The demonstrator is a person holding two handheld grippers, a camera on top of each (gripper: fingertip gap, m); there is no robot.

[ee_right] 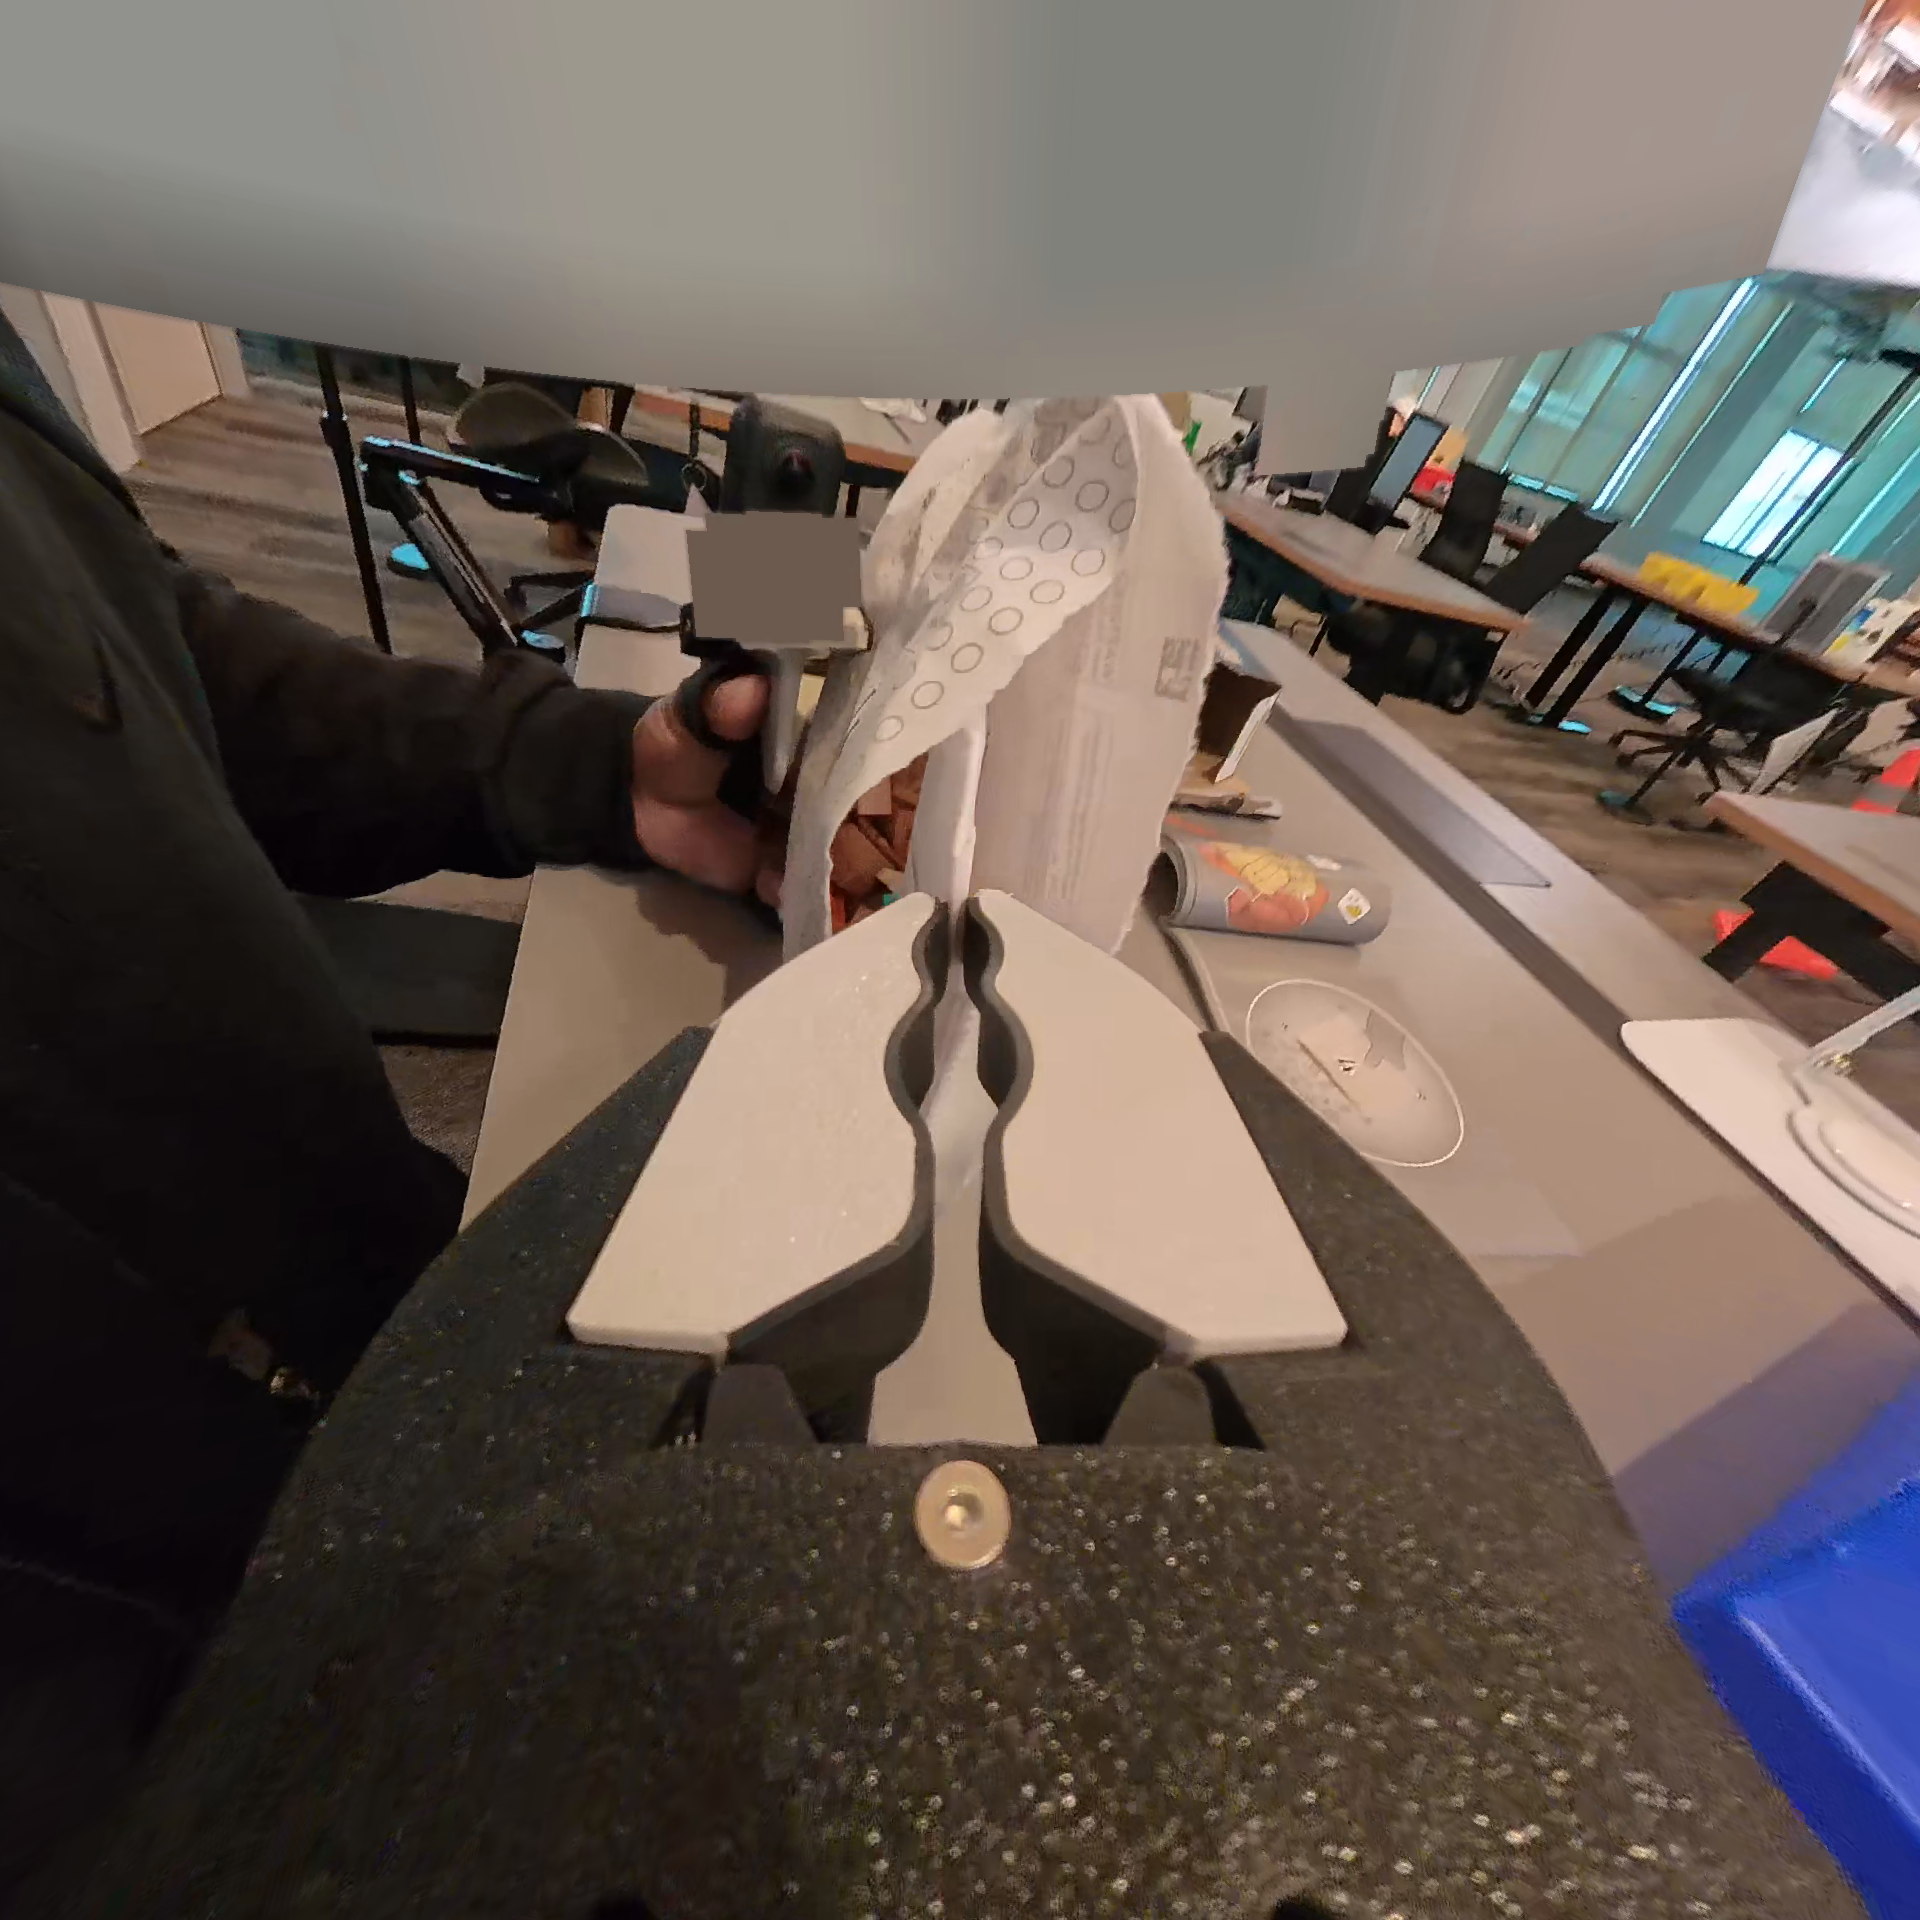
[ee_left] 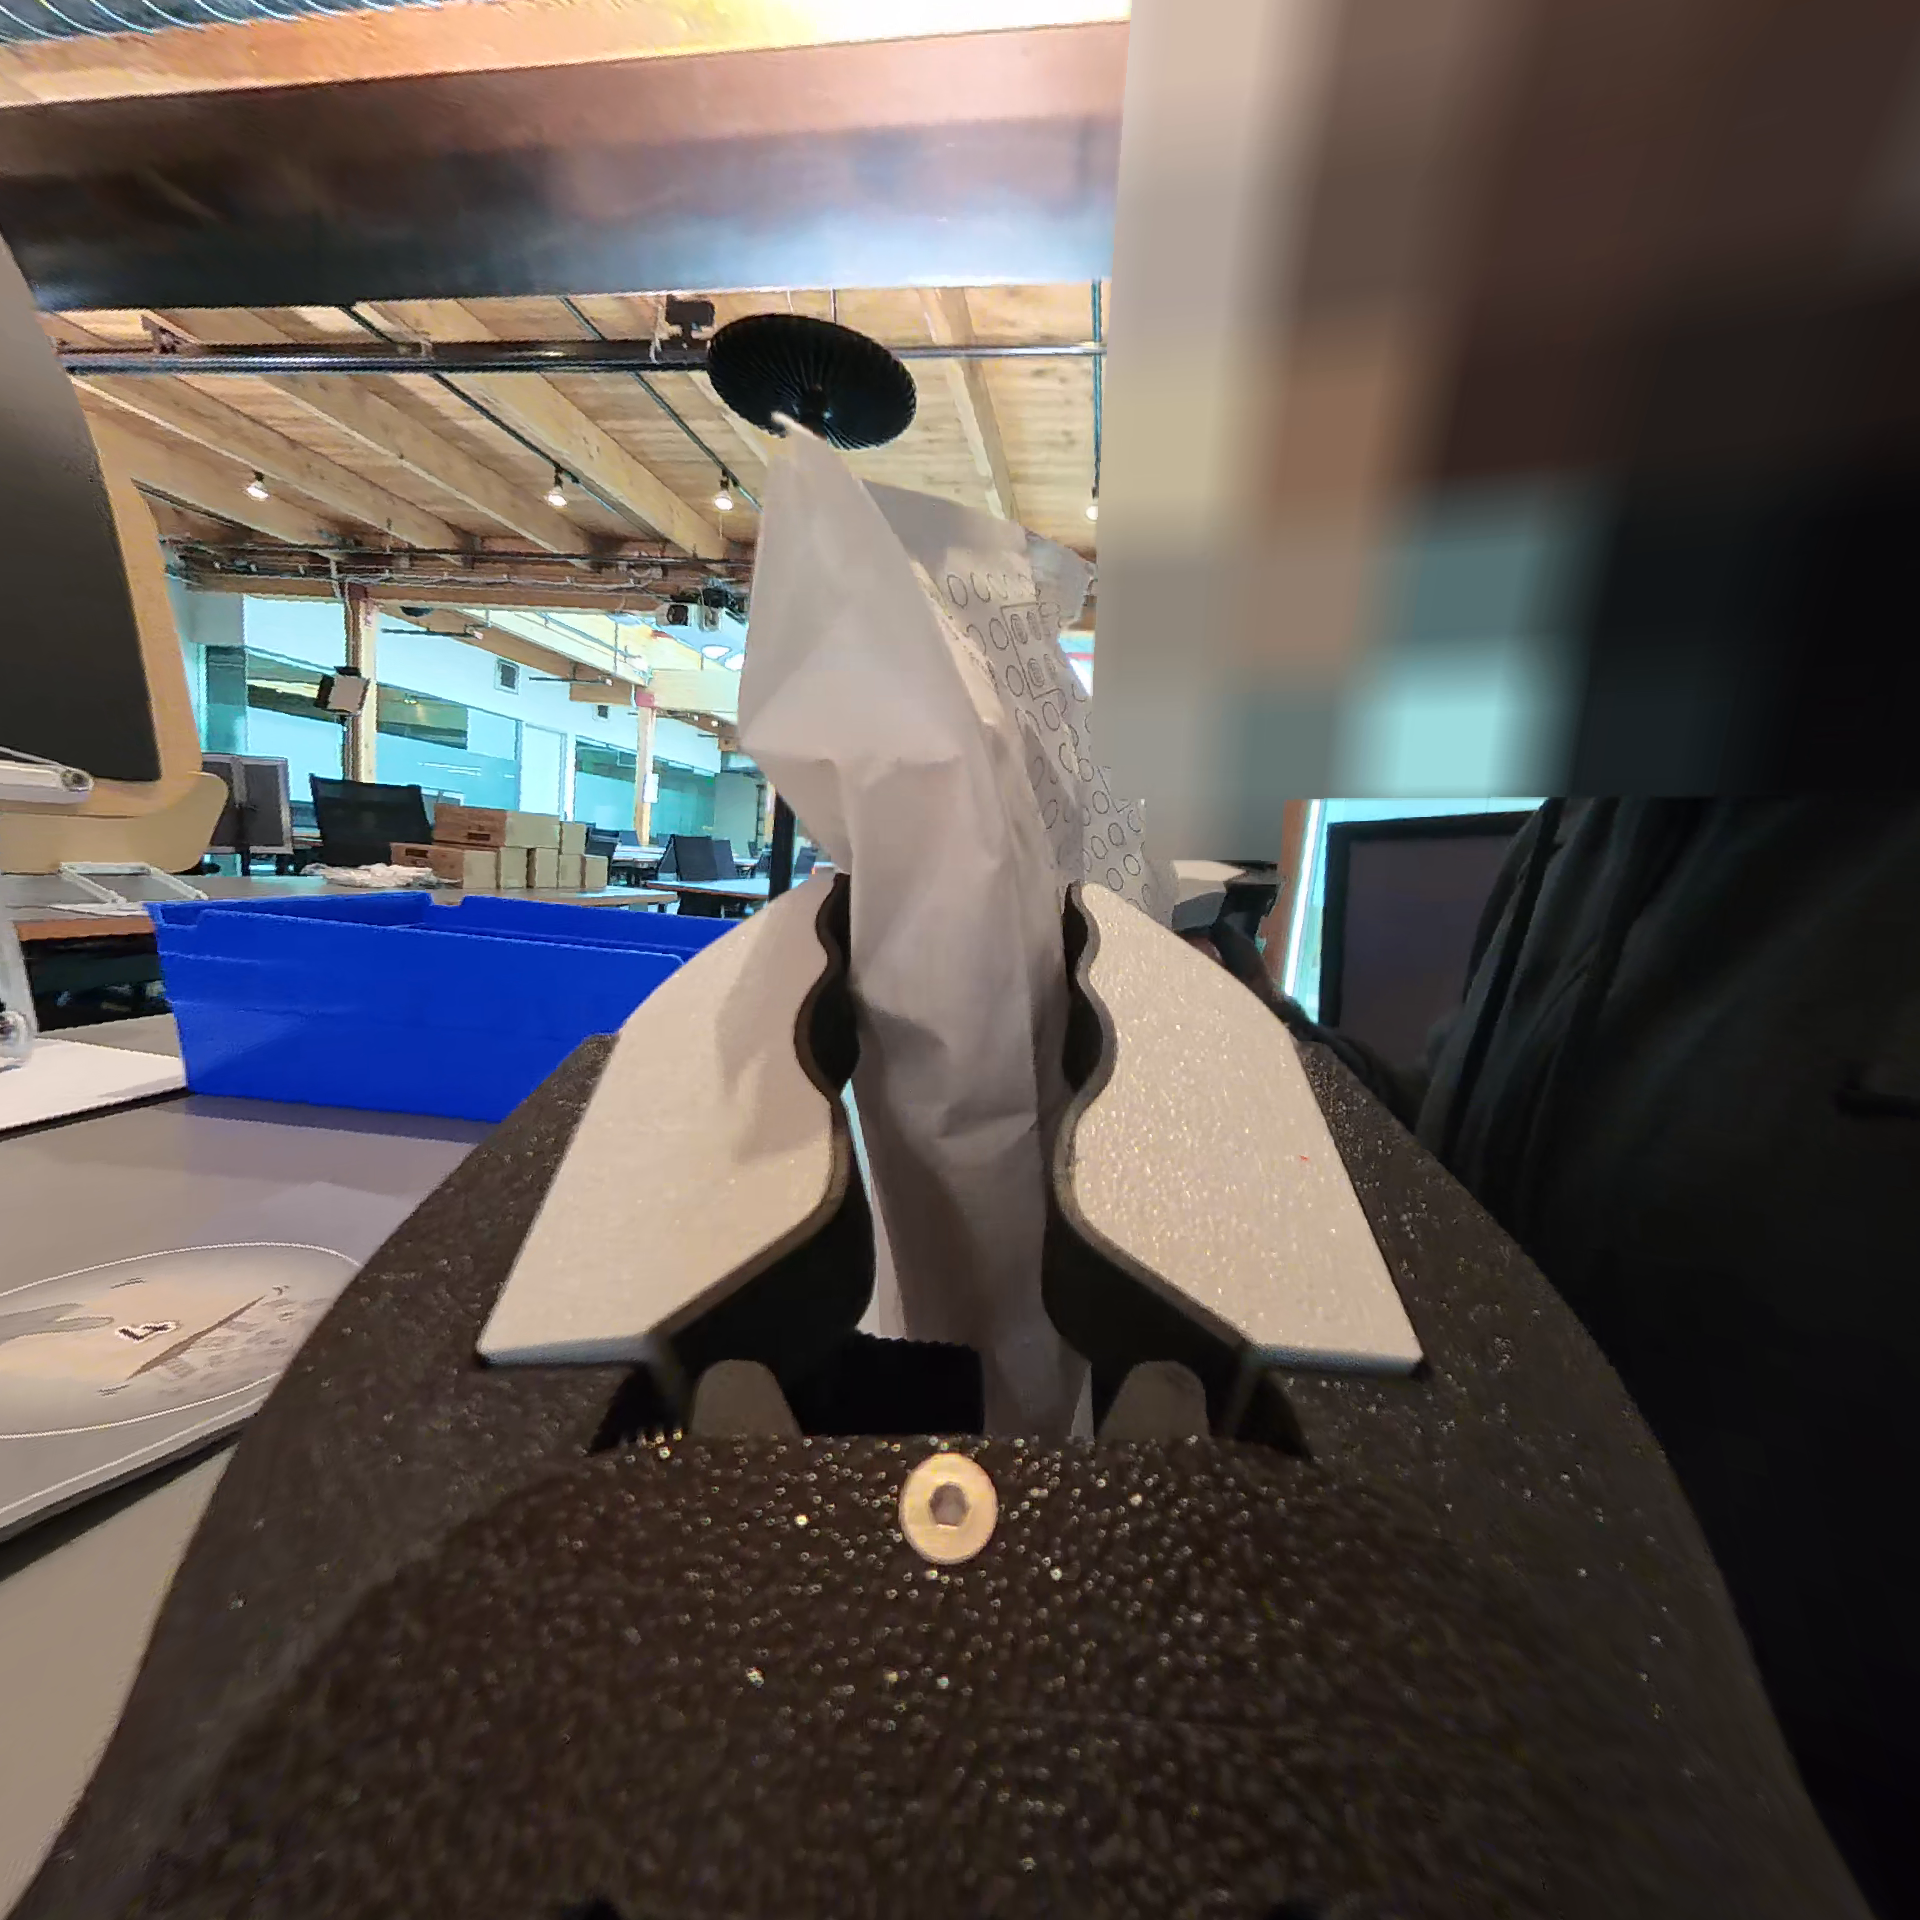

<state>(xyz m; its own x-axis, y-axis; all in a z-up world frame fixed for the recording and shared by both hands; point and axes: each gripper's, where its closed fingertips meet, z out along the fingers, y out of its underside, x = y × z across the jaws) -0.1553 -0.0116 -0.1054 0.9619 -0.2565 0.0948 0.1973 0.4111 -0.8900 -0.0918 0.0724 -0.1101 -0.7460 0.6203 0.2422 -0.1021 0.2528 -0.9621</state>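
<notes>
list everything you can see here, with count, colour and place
bag: one, white paper, torn open, held up between both grippers
brown pieces: several, inside the bag
bin: one, blue, on the table
table: one, grey
tube: one, grey with printed picture, lying on the table behind the bag
boxes: several, tan, on a far table
hand: one, dark sleeve, holding the left gripper
left gripper: shut on the bag
right gripper: shut on a bag fold

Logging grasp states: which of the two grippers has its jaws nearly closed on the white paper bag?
The right gripper: its pads pinch a thin edge of the white paper bag. The left gripper stands wider, around a bunched fold.
</notes>
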